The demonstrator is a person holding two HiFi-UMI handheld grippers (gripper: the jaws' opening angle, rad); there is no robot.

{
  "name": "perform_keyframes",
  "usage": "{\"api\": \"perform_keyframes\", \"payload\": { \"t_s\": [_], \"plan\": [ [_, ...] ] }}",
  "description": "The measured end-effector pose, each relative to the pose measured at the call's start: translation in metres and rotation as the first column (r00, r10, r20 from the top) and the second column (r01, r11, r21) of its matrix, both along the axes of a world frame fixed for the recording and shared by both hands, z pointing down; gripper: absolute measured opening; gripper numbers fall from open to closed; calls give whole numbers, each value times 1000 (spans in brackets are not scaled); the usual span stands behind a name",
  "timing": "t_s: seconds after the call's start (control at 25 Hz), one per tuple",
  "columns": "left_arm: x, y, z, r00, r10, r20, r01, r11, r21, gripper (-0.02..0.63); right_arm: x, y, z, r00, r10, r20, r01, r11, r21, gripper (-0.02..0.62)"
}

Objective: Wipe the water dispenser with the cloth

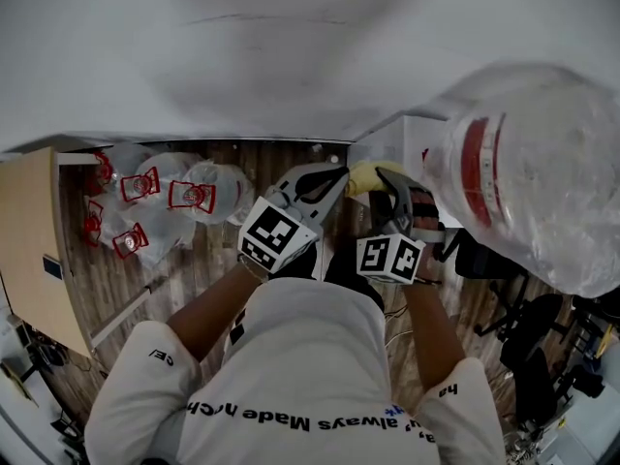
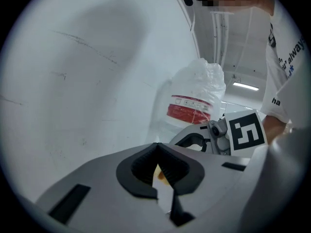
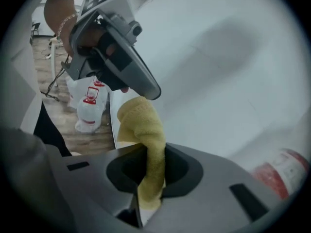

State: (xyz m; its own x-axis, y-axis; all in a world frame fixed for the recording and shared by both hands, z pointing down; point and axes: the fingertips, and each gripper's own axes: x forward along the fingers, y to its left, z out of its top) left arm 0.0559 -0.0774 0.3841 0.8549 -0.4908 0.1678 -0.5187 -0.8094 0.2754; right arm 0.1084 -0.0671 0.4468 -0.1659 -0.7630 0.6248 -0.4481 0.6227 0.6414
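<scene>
In the head view the white water dispenser (image 1: 392,136) stands against the wall, with a large clear bottle (image 1: 542,168) with a red label on top. My right gripper (image 1: 389,184) is shut on a yellow cloth (image 1: 366,174), which sticks up out of its jaws (image 3: 148,152) as a folded strip (image 3: 143,125). My left gripper (image 1: 339,175) is shut, and its tip sits right at the cloth's top end. In the left gripper view a bit of yellow shows through the gap behind the closed jaws (image 2: 157,147), and the bottle (image 2: 194,101) rises beyond.
Several empty water bottles with red caps (image 1: 165,197) lie on the wooden floor to the left, also in the right gripper view (image 3: 90,106). A wooden cabinet (image 1: 29,250) stands at far left. A dark chair base (image 1: 504,303) is at the right.
</scene>
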Motion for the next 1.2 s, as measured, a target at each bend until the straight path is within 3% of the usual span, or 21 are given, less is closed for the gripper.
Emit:
{"api": "perform_keyframes", "payload": {
  "t_s": [0.24, 0.48, 0.72, 0.92, 1.0, 1.04, 1.12, 1.2],
  "plan": [
    [3, -9, 31, 1000, 24, 10, -23, 999, -34, 17, 2, -17, 34, 978, -81, -193, 81, 997, -7, 63],
    [6, -13, 61, 999, 40, 15, -39, 997, -73, 17, 8, -32, 77, 894, -180, -410, 172, 984, -56, 63],
    [8, -22, 86, 999, 40, 28, -37, 995, -91, 17, 10, -52, 109, 833, -246, -496, 210, 969, -129, 63],
    [11, -26, 101, 998, 45, 43, -41, 994, -98, 17, 18, -76, 134, 765, -271, -584, 231, 962, -144, 63],
    [11, -28, 105, 998, 47, 49, -42, 994, -101, 17, 13, -88, 138, 755, -270, -598, 247, 961, -122, 63],
    [12, -29, 107, 997, 48, 52, -42, 994, -104, 17, 14, -93, 141, 739, -276, -614, 252, 959, -129, 63],
    [13, -30, 110, 997, 50, 55, -44, 993, -107, 17, 24, -98, 151, 669, -306, -677, 243, 951, -189, 63],
    [15, -31, 112, 997, 52, 56, -46, 993, -111, 17, 31, -104, 159, 622, -324, -713, 236, 946, -225, 63]
  ]
}}
